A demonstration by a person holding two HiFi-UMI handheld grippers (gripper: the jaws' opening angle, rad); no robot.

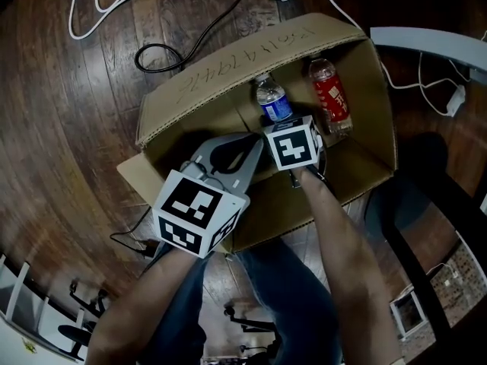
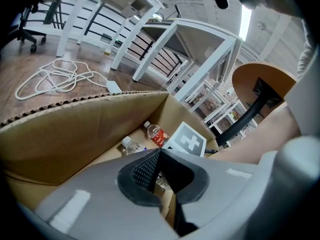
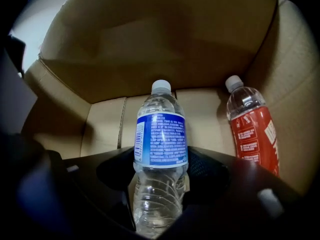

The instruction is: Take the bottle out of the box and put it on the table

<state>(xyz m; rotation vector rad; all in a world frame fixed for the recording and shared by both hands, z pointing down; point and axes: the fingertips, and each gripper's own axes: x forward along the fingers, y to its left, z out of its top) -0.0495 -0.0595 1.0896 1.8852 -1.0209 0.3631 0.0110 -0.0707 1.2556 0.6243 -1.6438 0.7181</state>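
Right gripper view looks down into the cardboard box (image 3: 150, 44). The blue-labelled bottle (image 3: 161, 139) lies on the box bottom between the right gripper's (image 3: 159, 204) open jaws, with a gap showing on each side. A red-labelled bottle (image 3: 252, 134) lies at its 3 o'clock. At 7 o'clock of the right gripper, the left gripper's (image 2: 159, 156) jaws are closed and empty.

Nothing was readable: the scrawl on the box flap (image 1: 243, 59) and the print on the blue label (image 3: 161, 139) and red label (image 3: 255, 136) were blurred.
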